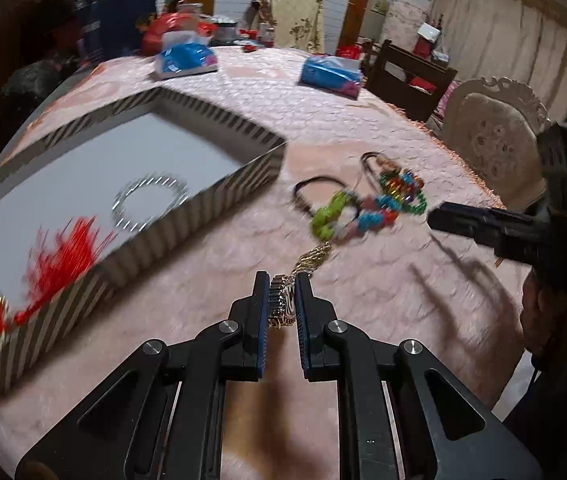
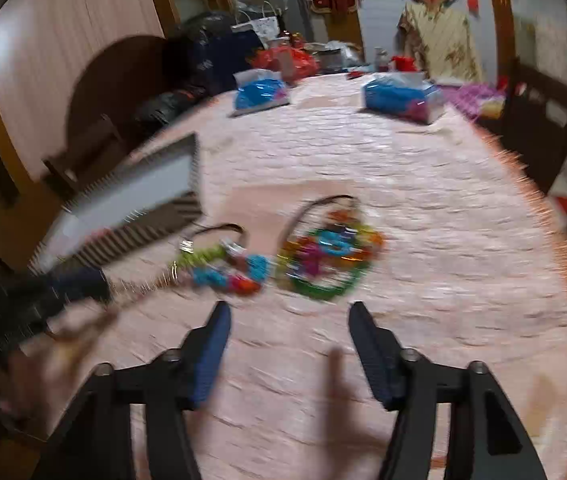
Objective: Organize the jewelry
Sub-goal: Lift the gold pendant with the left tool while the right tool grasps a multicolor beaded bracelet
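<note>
My left gripper [image 1: 282, 280] is shut on a gold chain necklace [image 1: 283, 300], whose chain [image 1: 315, 258] trails toward the bead pile. A striped box [image 1: 243, 184] with a white floor sits at left and holds a silver bracelet [image 1: 149, 204] and a red tassel ornament [image 1: 59, 264]. Two colourful bead necklaces lie on the pink cloth: one with green beads [image 1: 329, 212] [image 2: 219, 264] and one multicoloured [image 1: 401, 190] [image 2: 327, 256]. My right gripper [image 2: 289, 312] is open and empty, just short of the beads; it shows at right in the left wrist view [image 1: 435, 216].
Two blue tissue packs [image 1: 185, 58] [image 1: 331, 74] lie at the far side of the table. An ornate chair [image 1: 495, 132] stands at the right edge. Bags and clutter [image 1: 171, 32] are piled at the back left. The striped box also shows in the right wrist view [image 2: 151, 216].
</note>
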Available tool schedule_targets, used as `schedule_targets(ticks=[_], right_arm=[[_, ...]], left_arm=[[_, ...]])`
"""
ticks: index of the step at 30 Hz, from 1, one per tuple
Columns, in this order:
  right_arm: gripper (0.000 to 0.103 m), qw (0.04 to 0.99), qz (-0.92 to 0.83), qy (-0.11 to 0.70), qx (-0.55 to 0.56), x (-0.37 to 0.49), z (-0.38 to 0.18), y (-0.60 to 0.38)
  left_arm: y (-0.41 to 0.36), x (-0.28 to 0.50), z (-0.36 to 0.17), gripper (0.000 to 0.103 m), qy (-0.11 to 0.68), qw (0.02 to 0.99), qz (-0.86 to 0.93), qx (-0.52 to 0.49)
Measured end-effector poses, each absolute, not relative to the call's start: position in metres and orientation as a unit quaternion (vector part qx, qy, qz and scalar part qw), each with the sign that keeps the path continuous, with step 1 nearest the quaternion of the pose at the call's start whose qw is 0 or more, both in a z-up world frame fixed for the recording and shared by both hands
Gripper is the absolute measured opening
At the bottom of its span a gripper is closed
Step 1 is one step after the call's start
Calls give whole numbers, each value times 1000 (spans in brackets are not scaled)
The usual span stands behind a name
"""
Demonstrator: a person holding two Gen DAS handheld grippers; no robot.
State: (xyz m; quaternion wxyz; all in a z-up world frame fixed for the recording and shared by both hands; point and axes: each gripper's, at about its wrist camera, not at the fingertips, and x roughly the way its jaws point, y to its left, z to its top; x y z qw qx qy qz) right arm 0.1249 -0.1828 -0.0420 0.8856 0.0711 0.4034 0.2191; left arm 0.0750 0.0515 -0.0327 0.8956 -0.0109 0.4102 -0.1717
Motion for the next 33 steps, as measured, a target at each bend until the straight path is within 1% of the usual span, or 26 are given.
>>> schedule_targets(ticks=[1,2,4,6,7,8,10,13,17,20,24,26,27,28,29,31,33], right_arm=[[44,880,233,406,78,127,-44,-178],[40,874,242,413,81,133,-48,-172],[36,879,209,422,71,140,-54,-169],[35,881,161,431,108,146,-58,-187],[35,884,149,427,117,146,-57,-193],[35,889,135,424,112,145,-54,-199],[35,890,129,428,94,148,-55,-202],[35,890,125,427,99,150,-59,-205],[35,898,153,398,105,153,-50,-203],[35,901,174,387,87,156,-46,-189],[34,884,171,425,93,173,-60,-179],[27,883,161,426,112,174,-61,-185],[25,884,159,425,115,174,-61,-185],[18,883,161,425,115,172,-61,-186],[14,882,166,425,115,171,-61,-186],[13,890,169,408,113,165,-55,-186],[8,897,172,391,111,158,-47,-189]], left_arm=[[56,74,-38,11,415,897,-154,-6],[59,74,-41,13,417,897,-146,-6],[66,74,-42,13,417,896,-151,-24],[65,75,-43,13,417,896,-150,-23],[65,75,-44,15,415,897,-149,-15],[64,75,-48,20,420,895,-147,-12],[70,77,-53,23,423,893,-152,-31],[73,77,-53,23,424,892,-154,-39],[73,78,-53,22,423,892,-154,-39],[73,77,-53,21,422,893,-152,-42],[72,78,-53,21,421,893,-151,-39],[73,78,-53,21,421,893,-150,-41],[72,77,-53,21,421,893,-150,-41],[72,77,-53,21,421,893,-150,-41],[72,77,-53,21,421,894,-149,-41],[72,77,-53,21,422,893,-150,-41],[73,77,-53,21,421,893,-150,-41]])
